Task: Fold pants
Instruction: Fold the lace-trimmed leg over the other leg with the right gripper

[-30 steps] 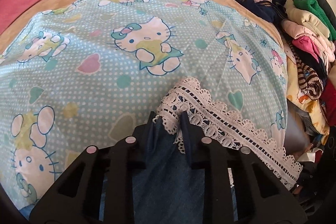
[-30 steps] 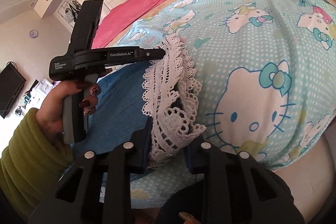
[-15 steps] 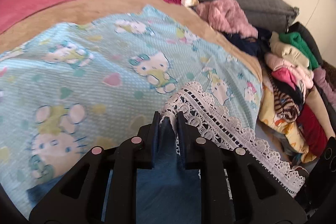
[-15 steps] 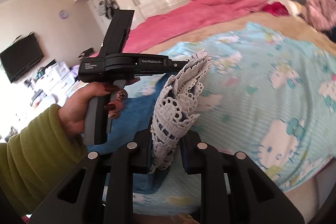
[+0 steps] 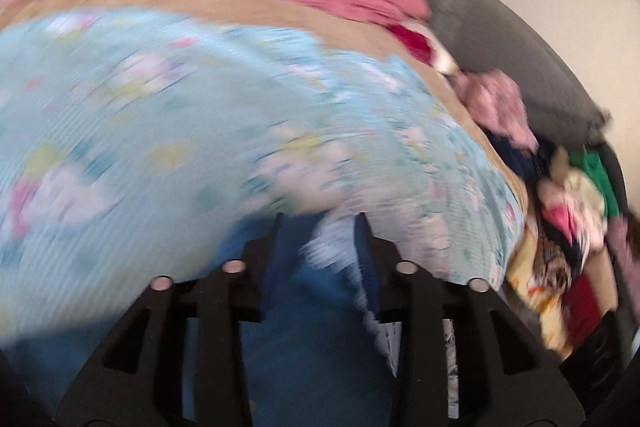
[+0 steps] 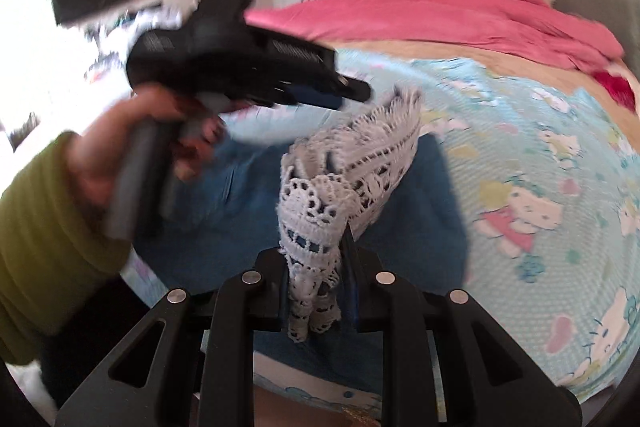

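Pinching the white lace hem point(image 6: 320, 259) between its closed fingers, the right gripper point(image 6: 316, 247) held 1 end of the blue pants point(image 6: 420, 211) lifted above the cartoon-print sheet point(image 6: 560, 155). The left gripper point(image 5: 320, 223) had blue cloth and lace between its fingers, but motion blur left its grip unclear. This looked like the carry-over of a fold; next, both ends needed laying flat and aligned on the sheet, short of the pink blanket point(image 6: 440, 15) beyond.

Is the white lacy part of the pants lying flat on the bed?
No, the lace hem is pinched in the right gripper and lifted above the bedsheet.
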`<state>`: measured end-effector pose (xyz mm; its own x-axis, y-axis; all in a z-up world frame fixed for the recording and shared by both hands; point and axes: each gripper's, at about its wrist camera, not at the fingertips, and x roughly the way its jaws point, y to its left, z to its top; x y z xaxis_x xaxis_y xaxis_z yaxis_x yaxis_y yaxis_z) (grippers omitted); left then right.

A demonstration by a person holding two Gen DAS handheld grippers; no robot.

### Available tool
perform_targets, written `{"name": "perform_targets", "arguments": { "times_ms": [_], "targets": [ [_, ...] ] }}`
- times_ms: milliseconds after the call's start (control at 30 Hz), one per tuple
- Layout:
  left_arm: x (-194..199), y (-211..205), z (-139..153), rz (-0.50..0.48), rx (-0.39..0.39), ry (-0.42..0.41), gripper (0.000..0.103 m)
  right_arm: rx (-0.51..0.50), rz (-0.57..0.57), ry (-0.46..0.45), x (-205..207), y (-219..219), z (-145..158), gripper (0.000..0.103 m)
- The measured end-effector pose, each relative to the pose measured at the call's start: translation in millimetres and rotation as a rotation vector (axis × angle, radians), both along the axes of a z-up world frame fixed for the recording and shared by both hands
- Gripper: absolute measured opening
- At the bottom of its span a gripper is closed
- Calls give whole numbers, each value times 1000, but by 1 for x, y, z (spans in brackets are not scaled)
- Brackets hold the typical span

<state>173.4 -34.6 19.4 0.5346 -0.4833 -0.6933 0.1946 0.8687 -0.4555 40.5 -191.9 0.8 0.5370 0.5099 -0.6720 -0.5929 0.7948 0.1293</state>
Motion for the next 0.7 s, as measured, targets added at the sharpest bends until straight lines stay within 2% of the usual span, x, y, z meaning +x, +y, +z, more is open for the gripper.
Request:
{"name": "perform_targets", "arguments": {
  "times_ms": [167,233,267,367,433,500,600,667,700],
  "targets": [
    [-37,61,-23,130,-216,35,41,-133,64,-68,-21,31,-15,22],
    [-40,72,-32,130,-301,67,46,-178,73,-91,-27,37,-20,23],
    [-38,74,-35,124,-319,77,48,-193,76,-100,-28,40,-23,23],
    [-33,65,-37,95,-307,80,58,-212,82,-122,-35,43,-27,25],
    [-32,56,-38,73,-300,84,62,-218,91,-132,-40,44,-31,34],
    [-31,52,-39,63,-302,90,64,-219,100,-134,-44,44,-34,38],
    [-29,46,-38,46,-333,93,64,-239,112,-156,-54,47,-38,46],
    [-24,40,-40,32,-359,106,64,-248,120,-169,-58,49,-39,48],
    [-22,37,-41,31,-353,109,52,-251,122,-174,-60,50,-41,48]
  ]
}}
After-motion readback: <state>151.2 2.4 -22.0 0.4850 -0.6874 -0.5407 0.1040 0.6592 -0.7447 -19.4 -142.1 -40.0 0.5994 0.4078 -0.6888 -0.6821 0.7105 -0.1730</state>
